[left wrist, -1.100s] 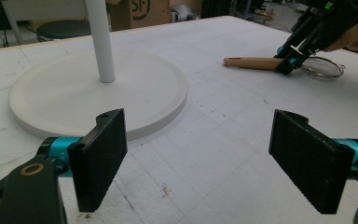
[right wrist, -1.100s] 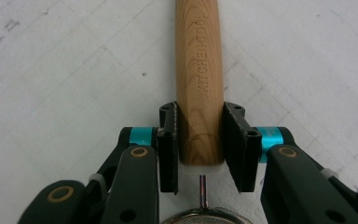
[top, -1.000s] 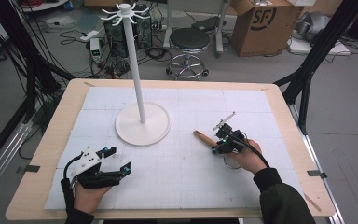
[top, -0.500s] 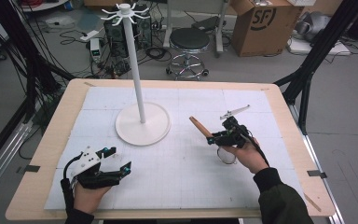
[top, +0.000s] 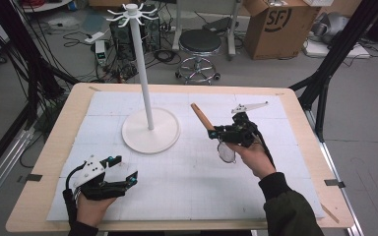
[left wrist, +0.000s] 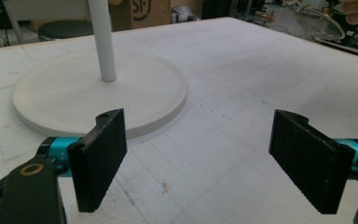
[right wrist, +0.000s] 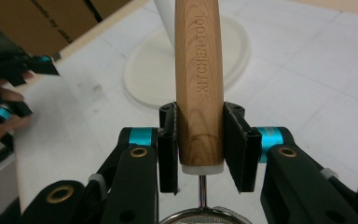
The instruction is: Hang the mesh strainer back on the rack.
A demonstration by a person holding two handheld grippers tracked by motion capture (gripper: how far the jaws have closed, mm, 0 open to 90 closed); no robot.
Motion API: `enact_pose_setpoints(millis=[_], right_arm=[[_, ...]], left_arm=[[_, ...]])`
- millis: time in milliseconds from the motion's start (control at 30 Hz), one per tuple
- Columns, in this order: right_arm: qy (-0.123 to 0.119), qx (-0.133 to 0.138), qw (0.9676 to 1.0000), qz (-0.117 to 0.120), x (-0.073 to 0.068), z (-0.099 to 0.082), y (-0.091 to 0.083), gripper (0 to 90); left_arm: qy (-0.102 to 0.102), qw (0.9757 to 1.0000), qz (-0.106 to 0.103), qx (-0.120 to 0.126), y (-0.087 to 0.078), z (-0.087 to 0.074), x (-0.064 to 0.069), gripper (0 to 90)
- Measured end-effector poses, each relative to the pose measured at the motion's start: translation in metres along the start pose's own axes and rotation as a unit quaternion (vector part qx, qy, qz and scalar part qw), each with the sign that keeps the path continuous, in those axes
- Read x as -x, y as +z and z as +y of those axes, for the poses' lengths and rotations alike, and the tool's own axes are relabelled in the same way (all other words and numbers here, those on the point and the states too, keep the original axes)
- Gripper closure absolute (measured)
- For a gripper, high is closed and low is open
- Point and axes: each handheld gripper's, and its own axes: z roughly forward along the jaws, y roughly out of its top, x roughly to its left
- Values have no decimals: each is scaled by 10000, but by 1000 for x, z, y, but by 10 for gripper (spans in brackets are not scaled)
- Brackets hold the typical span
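The right gripper point(right wrist: 200, 154) has its jaws clamped flat against the two sides of a wooden handle point(right wrist: 199, 79) stamped "KITCHEN TOOL", close to the end where a thin metal stem leads down to a wire-mesh strainer point(top: 226, 152). Holding it there, near the heavier mesh head, probably keeps the tool from swinging, while the long free end of the handle points away from the hand and up, toward the white stand point(top: 143, 73). In the high view the strainer is lifted clear of the bench point(top: 192, 172); its mesh bowl hangs just below the person's right hand point(top: 250, 153) and the handle slants toward the pole. The stand's round base point(top: 150, 131) sits near the middle of the bench, and hooks point(top: 131, 12) ring the top of the pole, so the raised, tilted hold looks like a setup for hanging the tool there, though that is only a guess and no hanging loop on the handle can be made out.

The left gripper point(left wrist: 205, 158) holds nothing: its jaws stand wide apart over bare bench, aimed at the base of the stand. It rests low at the near left corner, well apart from the strainer, seemingly parked out of the way.
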Motion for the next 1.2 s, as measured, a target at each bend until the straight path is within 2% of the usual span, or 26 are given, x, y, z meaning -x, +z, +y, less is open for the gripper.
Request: enact_pose_setpoints(millis=[200, 367, 533, 600, 767, 933, 1033, 1200], right_arm=[[-127, 196, 9997, 39, -9, 9, 2, 693], [-140, 653, 9977, 120, -16, 19, 0, 693], [-240, 942, 9950, 211, -24, 28, 0, 692], [-261, 924, 9948, 352, -26, 31, 1, 692], [-301, 967, 9942, 367, -30, 35, 6, 692], [-343, 1218, 9914, 326, -33, 37, 6, 692], [-353, 1418, 9885, 376, -35, 39, 6, 692], [-307, 1586, 9856, 507, -39, 43, 9, 692]], left_arm=[[-59, 10000, -48, -46, -1, -2, 0, 193], [-59, 10000, -40, -55, -2, -2, 1, 193], [-71, 10000, -12, -54, -4, -3, 0, 191], [-126, 9999, -6, -49, -4, -4, 0, 185], [-110, 9999, -24, -57, -3, -4, 1, 179], [-141, 9999, -28, -47, -3, -4, 1, 178], [-127, 9999, -27, -53, -3, -4, 1, 177], [-122, 9999, -21, -46, -3, -4, 0, 178]])
